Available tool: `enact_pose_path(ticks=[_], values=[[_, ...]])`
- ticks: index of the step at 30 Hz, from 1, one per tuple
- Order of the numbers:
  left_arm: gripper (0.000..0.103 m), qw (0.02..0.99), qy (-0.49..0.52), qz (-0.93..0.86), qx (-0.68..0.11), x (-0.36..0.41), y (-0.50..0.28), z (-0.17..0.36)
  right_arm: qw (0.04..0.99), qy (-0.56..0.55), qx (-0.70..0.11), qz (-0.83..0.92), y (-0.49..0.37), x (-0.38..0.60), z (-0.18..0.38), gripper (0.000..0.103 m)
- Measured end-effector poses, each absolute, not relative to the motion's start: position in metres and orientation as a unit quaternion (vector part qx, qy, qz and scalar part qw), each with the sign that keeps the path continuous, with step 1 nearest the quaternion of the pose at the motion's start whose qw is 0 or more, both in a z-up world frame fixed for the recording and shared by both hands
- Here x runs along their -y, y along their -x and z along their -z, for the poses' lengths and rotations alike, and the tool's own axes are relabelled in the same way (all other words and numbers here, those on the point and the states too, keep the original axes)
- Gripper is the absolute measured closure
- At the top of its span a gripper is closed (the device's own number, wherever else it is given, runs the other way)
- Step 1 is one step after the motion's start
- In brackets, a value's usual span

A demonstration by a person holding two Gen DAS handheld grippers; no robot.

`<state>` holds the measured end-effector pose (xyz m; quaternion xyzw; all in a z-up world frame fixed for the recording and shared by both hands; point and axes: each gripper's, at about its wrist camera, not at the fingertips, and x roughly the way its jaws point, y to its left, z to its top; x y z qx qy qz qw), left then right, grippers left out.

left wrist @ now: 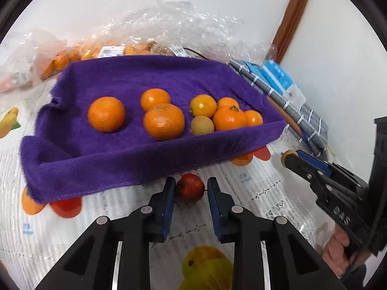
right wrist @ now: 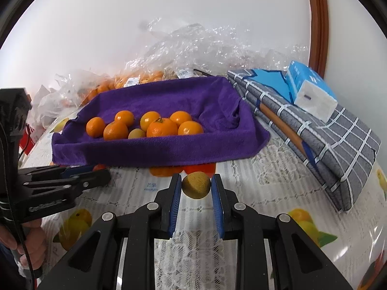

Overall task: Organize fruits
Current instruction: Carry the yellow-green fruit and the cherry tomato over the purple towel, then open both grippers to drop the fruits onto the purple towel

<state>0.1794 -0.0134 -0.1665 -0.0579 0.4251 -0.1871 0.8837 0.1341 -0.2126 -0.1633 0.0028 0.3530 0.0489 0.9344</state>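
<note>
Left wrist view: my left hand-held gripper [left wrist: 191, 188] was clamped on a small red fruit [left wrist: 190, 186] at the near edge of the purple-towelled tray [left wrist: 135, 162] on the bench [left wrist: 261, 193]; its round form showed no long axis. Right wrist view: my right hand-held gripper [right wrist: 196, 185] gripped a round tan fruit [right wrist: 196, 185], just before the same tray holding oranges [right wrist: 161, 127].
</note>
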Motion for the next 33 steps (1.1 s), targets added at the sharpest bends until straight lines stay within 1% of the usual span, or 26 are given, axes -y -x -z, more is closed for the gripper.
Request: enact_pose_path(ticks=[5, 8, 11, 15, 19, 23, 33], values=[[0.077, 0.897, 0.083, 0.181, -0.395, -0.01, -0.175, 0.138, 0.94, -0.006, -0.336, -0.048, -0.153, 0.218, 0.147, 0.078], [0.077, 0.905, 0.098, 0.169, -0.379, -0.025, -0.183, 0.12, 0.945, -0.002, -0.325, -0.041, -0.167, 0.221, 0.133, 0.078], [0.077, 0.913, 0.102, 0.146, -0.368, -0.036, -0.197, 0.112, 0.949, 0.006, -0.314, -0.037, -0.184, 0.222, 0.12, 0.078], [0.077, 0.919, 0.101, 0.105, -0.366, -0.049, -0.217, 0.117, 0.95, 0.012, -0.31, -0.034, -0.204, 0.221, 0.115, 0.078], [0.077, 0.922, 0.092, 0.076, -0.369, -0.057, -0.225, 0.13, 0.948, -0.001, -0.316, -0.035, -0.222, 0.223, 0.124, 0.078], [0.077, 0.917, 0.098, 0.072, -0.38, -0.06, -0.229, 0.142, 0.943, -0.008, -0.33, -0.039, -0.229, 0.224, 0.138, 0.078], [0.077, 0.91, 0.102, 0.065, -0.397, -0.056, -0.235, 0.153, 0.936, -0.004, -0.348, -0.051, -0.239, 0.218, 0.156, 0.078]])
